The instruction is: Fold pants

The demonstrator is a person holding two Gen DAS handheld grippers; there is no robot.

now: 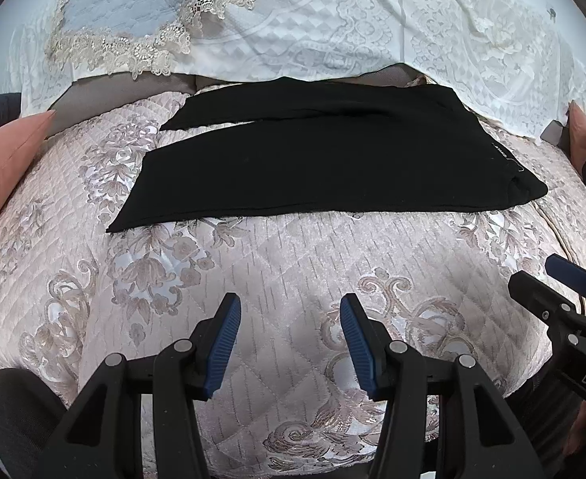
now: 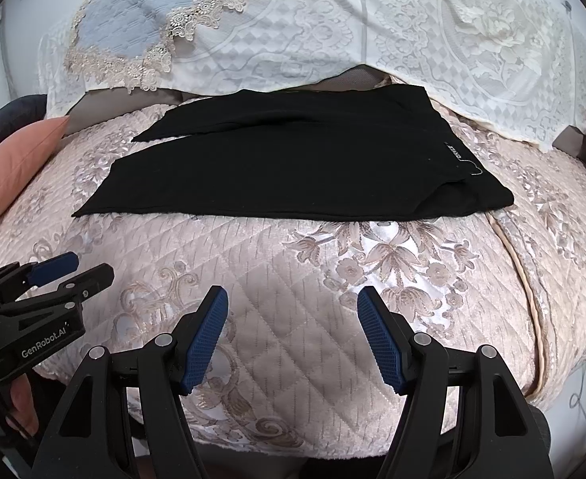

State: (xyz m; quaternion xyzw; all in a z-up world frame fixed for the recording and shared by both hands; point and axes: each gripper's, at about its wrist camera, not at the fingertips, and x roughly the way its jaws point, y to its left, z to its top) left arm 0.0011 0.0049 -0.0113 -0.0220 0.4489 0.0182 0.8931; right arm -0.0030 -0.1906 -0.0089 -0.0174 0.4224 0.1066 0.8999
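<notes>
Setup is a bed or sofa with a pinkish quilted bedspread (image 1: 293, 279), floral embroidery all over it, a white lace cover (image 1: 372, 32) draped behind and a salmon pillow (image 1: 9, 159) off at 9 o'clock.

Left wrist view: the black pants (image 1: 312, 159) lie flat across the quilt toward 12 o'clock, legs running out to 9-10 o'clock, the waistband end with a small label at 3 o'clock. The two legs look laid side by side, with a slit of quilt showing between them at the cuff end. The left gripper (image 1: 291, 343) hovers over bare quilt at 6 o'clock, jaws spread wide, nothing in them, well apart from the pants. The other tool pokes in at 4 o'clock.

Right wrist view: same pants (image 2: 285, 167) up at 12 o'clock, waistband corner at 2 o'clock. The right gripper (image 2: 293, 335) is also wide apart and empty, over the quilt.

Handling guess: thin, soft, floppy knit, light, no stiffness, so it'll likely sag and bunch if pinched in the middle. The quilt looks slick-ish, so the fabric may slide. Best bet seems grabbing the corners, waistband for one gripper and cuffs for the other, pinching both layers.
</notes>
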